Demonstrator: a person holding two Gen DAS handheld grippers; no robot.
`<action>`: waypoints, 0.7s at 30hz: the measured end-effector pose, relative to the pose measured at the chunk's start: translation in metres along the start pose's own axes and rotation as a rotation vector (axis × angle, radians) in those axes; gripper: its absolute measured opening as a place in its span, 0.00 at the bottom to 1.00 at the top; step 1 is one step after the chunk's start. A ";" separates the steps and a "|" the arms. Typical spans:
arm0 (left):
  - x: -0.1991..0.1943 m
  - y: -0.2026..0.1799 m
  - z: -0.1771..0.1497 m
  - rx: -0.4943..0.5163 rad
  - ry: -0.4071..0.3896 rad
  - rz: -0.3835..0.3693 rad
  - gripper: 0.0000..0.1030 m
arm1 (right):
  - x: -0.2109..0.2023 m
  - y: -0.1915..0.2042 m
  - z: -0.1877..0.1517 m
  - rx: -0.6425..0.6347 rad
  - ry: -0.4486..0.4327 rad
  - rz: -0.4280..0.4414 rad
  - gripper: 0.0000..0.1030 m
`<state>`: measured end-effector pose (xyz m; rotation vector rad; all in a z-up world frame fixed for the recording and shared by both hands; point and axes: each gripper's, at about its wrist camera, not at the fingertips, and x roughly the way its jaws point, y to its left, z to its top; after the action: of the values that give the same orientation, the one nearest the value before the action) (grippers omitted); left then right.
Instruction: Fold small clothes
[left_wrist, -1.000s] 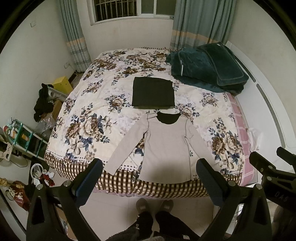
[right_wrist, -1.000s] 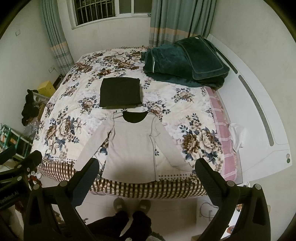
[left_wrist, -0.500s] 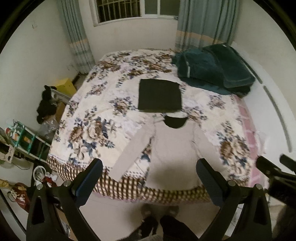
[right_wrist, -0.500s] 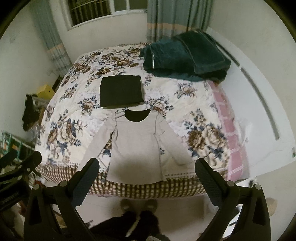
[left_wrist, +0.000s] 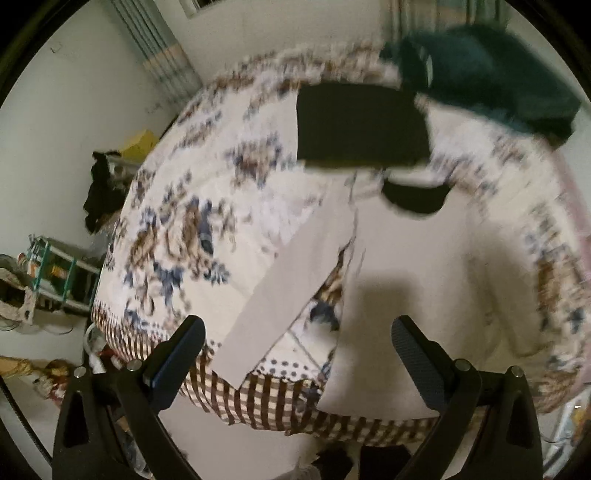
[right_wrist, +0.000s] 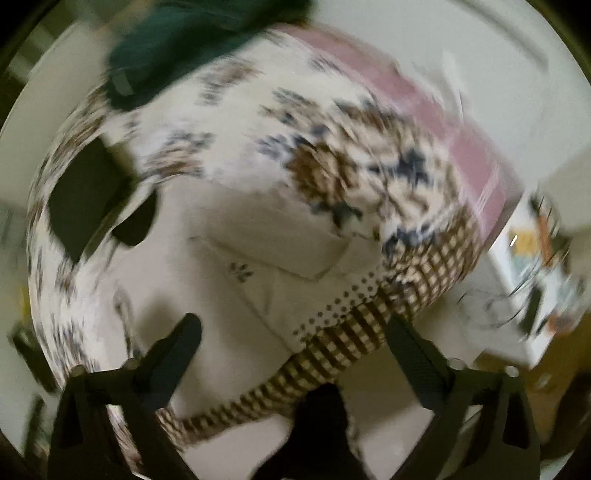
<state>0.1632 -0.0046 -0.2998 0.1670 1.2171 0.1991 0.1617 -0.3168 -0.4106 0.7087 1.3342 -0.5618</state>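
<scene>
Beige long-sleeved top (left_wrist: 417, 295) lies spread flat at the foot edge of the bed (left_wrist: 177, 236), its hem at the checked border of the floral bedspread.

The left gripper (left_wrist: 299, 354) hangs above that edge with its fingers (left_wrist: 177, 354) spread wide and nothing between them. Through the gap show one sleeve (left_wrist: 291, 291), angled out from the body of the top down to the checked border, and the near hem. The dark neckline of the top (left_wrist: 415, 195) points away toward the head of the bed. Just past it lies a folded black garment (left_wrist: 362, 125), and farther still, near the curtain, a dark green blanket (left_wrist: 487, 77) is heaped. To the left of the bed stand a green wire rack (left_wrist: 55, 273) and a yellow box (left_wrist: 140, 146) by the wall.

The right gripper (right_wrist: 291, 358) also has its fingers (right_wrist: 173, 354) wide apart and empty, above the corner of the bed. Its view is heavily blurred. Between the fingers lie the other sleeve of the top (right_wrist: 280, 254) and the checked border (right_wrist: 347, 347). The black garment (right_wrist: 85, 195) and green blanket (right_wrist: 177, 48) appear at upper left, a pink sheet (right_wrist: 424, 110) along the far side.
</scene>
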 end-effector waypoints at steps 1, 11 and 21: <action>0.016 -0.007 -0.003 0.002 0.022 0.009 1.00 | 0.035 -0.019 0.013 0.050 0.040 0.014 0.66; 0.154 -0.058 -0.038 0.012 0.196 0.106 1.00 | 0.216 -0.132 0.042 0.435 0.173 0.072 0.66; 0.200 -0.075 -0.060 0.078 0.238 0.111 1.00 | 0.241 -0.158 -0.018 0.345 0.349 -0.147 0.66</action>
<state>0.1781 -0.0278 -0.5202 0.2851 1.4544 0.2743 0.0729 -0.4022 -0.6714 1.0303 1.6425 -0.8255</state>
